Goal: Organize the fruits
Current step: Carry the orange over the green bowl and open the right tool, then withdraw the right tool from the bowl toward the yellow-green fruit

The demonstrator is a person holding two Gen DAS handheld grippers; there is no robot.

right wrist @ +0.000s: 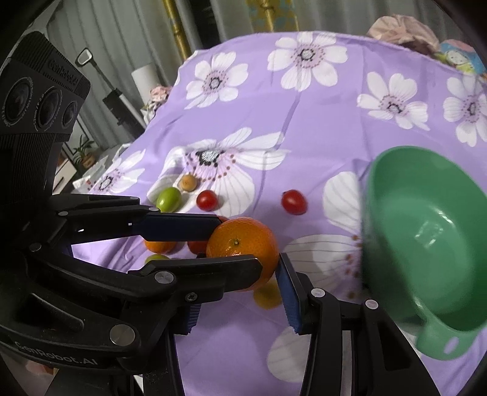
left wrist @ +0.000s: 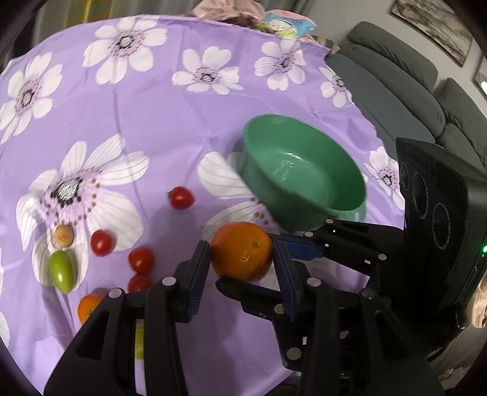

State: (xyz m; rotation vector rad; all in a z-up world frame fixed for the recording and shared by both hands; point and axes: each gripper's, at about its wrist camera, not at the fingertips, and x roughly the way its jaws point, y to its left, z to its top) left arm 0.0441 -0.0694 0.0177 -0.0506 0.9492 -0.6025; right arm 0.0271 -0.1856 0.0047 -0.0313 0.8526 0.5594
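A round orange hangs gripped above the cloth, near a tilted, empty green bowl.

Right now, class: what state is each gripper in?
Left gripper: closed on the round orange mandarin.
Right gripper: closed on the same mandarin.

Grey sofa, framed picture, curtains

Bowl right of the tomatoes — orange between.
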